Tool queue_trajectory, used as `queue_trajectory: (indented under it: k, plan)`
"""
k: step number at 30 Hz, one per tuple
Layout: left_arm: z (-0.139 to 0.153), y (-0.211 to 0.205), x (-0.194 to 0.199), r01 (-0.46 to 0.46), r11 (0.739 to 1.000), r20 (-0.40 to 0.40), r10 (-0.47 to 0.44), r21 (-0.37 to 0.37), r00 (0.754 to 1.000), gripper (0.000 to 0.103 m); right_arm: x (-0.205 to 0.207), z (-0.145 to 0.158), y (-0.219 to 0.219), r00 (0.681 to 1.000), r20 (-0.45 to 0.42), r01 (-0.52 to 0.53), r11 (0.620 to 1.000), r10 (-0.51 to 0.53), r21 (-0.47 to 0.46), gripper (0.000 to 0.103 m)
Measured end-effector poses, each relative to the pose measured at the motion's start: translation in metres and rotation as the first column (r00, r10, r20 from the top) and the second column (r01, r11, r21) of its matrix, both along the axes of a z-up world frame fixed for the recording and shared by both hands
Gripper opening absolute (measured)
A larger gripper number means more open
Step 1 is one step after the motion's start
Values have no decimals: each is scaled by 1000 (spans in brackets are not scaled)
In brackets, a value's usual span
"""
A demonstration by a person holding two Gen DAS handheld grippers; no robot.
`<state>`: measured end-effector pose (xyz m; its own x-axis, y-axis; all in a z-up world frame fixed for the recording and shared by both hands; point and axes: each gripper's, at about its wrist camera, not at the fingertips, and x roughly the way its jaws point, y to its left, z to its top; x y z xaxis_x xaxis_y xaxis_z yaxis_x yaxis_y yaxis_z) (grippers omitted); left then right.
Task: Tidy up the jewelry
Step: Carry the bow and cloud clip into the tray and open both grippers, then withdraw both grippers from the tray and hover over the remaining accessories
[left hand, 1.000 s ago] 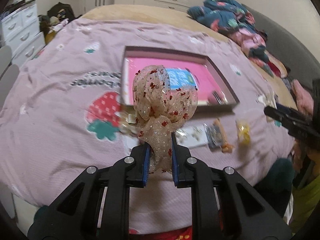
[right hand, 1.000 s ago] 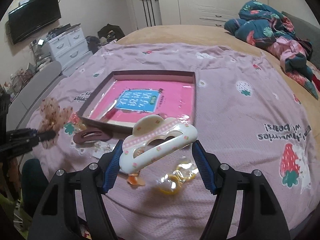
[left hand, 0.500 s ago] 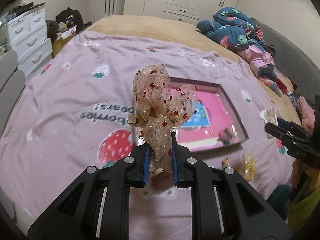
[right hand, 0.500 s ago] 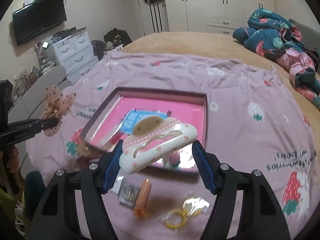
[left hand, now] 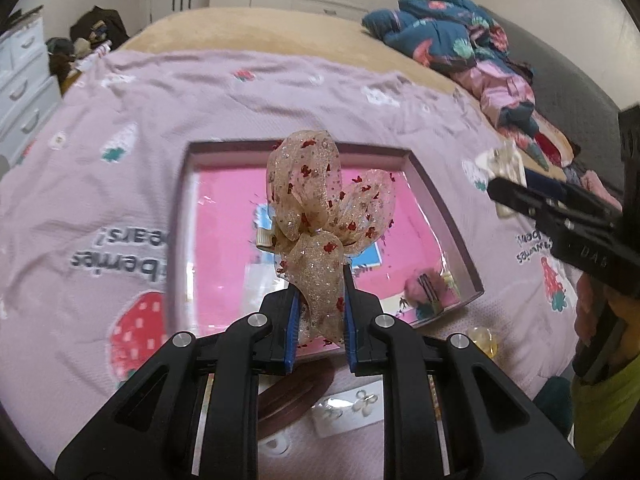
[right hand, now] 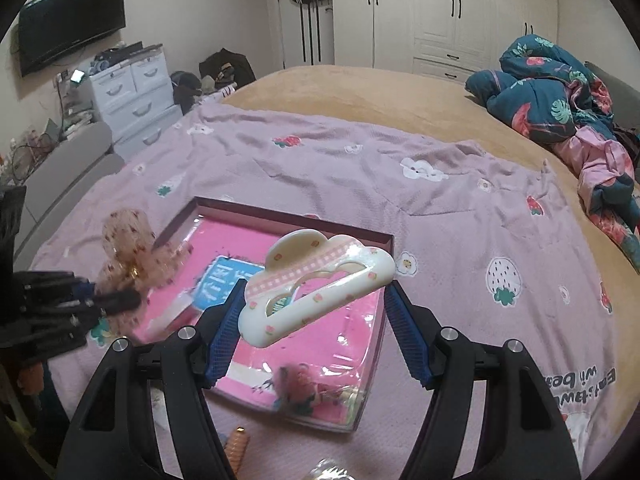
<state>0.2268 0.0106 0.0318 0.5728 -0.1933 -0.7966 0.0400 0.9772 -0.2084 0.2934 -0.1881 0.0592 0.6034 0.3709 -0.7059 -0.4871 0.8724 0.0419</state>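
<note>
Left wrist: left tool (left hand: 319,312) clamped on bow (left hand: 326,216); right tool (right hand: 312,320) grips cloud clip (right hand: 316,288), both over tray (right hand: 374,240).

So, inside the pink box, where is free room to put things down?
The box floor is mostly bare: the pink middle and far side are free. Its near right corner is crowded by a small pink item. Outside, the blanket right of the box is bare; the near edge holds loose pieces.
</note>
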Motion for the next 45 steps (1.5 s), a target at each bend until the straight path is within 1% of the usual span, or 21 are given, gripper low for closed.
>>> queue_trajectory:
  k: [6, 12, 15, 20, 22, 23, 25, 27, 31, 33, 34, 35, 36, 37, 39, 41, 43, 45]
  plan:
    - [-28, -13, 14, 37, 999, -64, -38, -9, 997, 11, 14, -22, 2, 999, -50, -12, 1000, 12, -8, 67]
    - [-47, -18, 23, 72, 997, -110, -72, -4, 991, 13, 22, -51, 7, 994, -107, -36, 999, 32, -38, 67]
    - [-56, -22, 26, 92, 996, -135, -90, 4, 987, 14, 25, -64, 8, 990, -136, -42, 998, 37, -37, 67]
    - [-61, -23, 26, 102, 995, -145, -100, 3, 984, 21, 29, -79, 7, 986, -165, -44, 998, 37, -39, 67]
    - [-61, -22, 25, 99, 995, -147, -97, 5, 984, 29, 32, -84, 9, 984, -174, -47, 998, 38, -45, 67]
    - [-61, -21, 24, 96, 995, -151, -95, 5, 984, 32, 32, -86, 9, 983, -179, -48, 998, 39, -47, 67]
    - [-60, -18, 22, 84, 996, -154, -83, 2, 985, 41, 34, -91, 11, 981, -192, -51, 998, 41, -48, 67]
    - [-56, -14, 19, 73, 997, -146, -73, -4, 987, 43, 35, -96, 14, 978, -201, -56, 997, 45, -51, 67]
    - [-45, -7, 12, 54, 998, -123, -56, -13, 991, 50, 36, -104, 16, 974, -222, -50, 997, 37, -54, 68]
    - [-40, -4, 10, 44, 999, -113, -45, -11, 993, 51, 36, -106, 15, 973, -227, -43, 998, 32, -45, 68]
    - [-36, -2, 7, 39, 999, -105, -40, -12, 994, 51, 36, -105, 14, 973, -227, -39, 999, 29, -38, 69]
    - [-33, -1, 6, 34, 999, -101, -35, -11, 994, 52, 35, -104, 12, 973, -230, -29, 999, 22, -29, 72]
    - [-31, 1, 4, 25, 1000, -98, -26, -7, 995, 54, 34, -102, 8, 973, -233, -13, 1000, 10, -15, 74]
    - [-29, 1, 3, 20, 1000, -96, -20, -6, 995, 55, 33, -100, 5, 972, -234, 0, 1000, 0, 1, 76]
    - [-23, 4, 0, 10, 1000, -86, -11, -11, 996, 55, 29, -93, -1, 972, -234, 20, 999, -12, 30, 76]
    - [-14, 5, -4, 2, 1000, -71, -3, -12, 997, 55, 22, -83, -7, 976, -218, 35, 998, -24, 44, 78]
    - [-4, 6, -8, -6, 1000, -51, 5, -11, 999, 61, 14, -70, -15, 979, -197, 59, 996, -45, 63, 83]
    - [4, 7, -13, -10, 1000, -34, 9, -8, 999, 64, 4, -57, -24, 983, -175, 80, 993, -64, 88, 85]
